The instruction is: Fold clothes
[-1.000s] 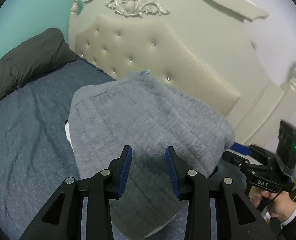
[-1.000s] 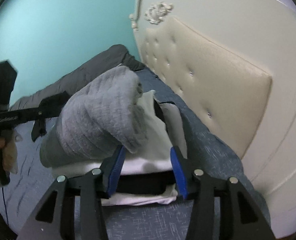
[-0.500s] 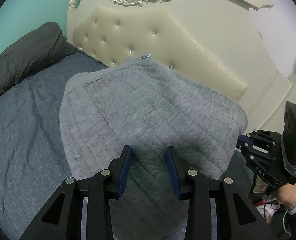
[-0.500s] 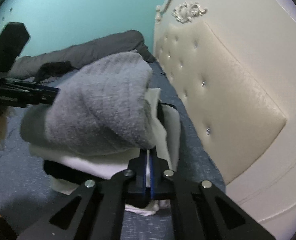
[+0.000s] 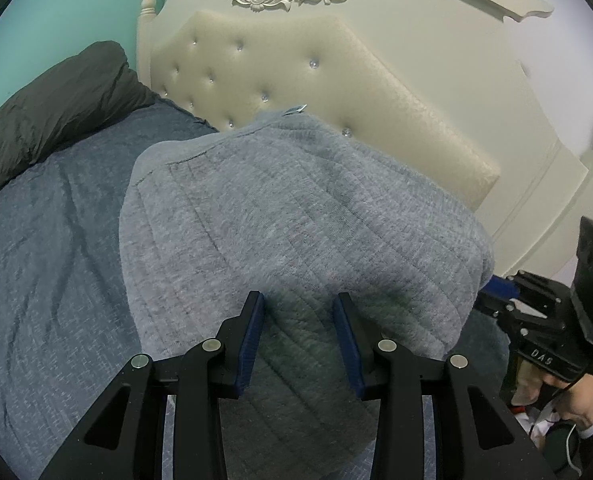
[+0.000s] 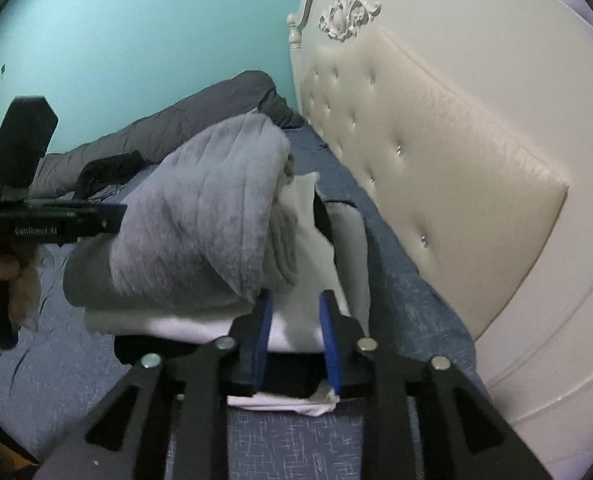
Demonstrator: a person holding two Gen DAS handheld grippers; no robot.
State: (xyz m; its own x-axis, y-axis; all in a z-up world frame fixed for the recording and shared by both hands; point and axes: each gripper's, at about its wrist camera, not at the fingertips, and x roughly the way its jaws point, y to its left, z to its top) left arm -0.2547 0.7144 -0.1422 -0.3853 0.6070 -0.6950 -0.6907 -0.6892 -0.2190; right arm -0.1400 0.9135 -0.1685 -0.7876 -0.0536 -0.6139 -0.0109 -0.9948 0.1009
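The grey sweater (image 5: 296, 216) lies folded on top of a pile of clothes on the bed (image 5: 48, 248), close to the cream headboard (image 5: 336, 80). The left gripper (image 5: 298, 332) sits over the sweater's near edge with its blue pads (image 5: 252, 340) set well apart; knit fabric shows in the gap between them, but neither pad presses on it. The right gripper (image 6: 294, 332) stands at the other end of the pile, its jaws parted by a narrower gap, with the sweater's rolled edge just above and left of its tips and a white garment (image 6: 296, 320) showing between them. It grips nothing.

The left wrist view looks down on the sweater's broad top face, with a seam line and a small tag (image 5: 295, 109) at its far edge against the headboard, and hides all that lies under it. In that view the right gripper (image 5: 536, 336) shows at the right edge, held in a hand (image 5: 576, 400) with a dark sleeve and white cuff.

The right wrist view takes the pile from the side: the sweater (image 6: 200, 216) bulges over the white garment, with a black layer (image 6: 280, 384) beneath it. Here the left gripper (image 6: 108, 216) reaches in from the left, level with the sweater's side. A dark quilt (image 6: 176, 120) lies along the teal wall (image 6: 136, 32).
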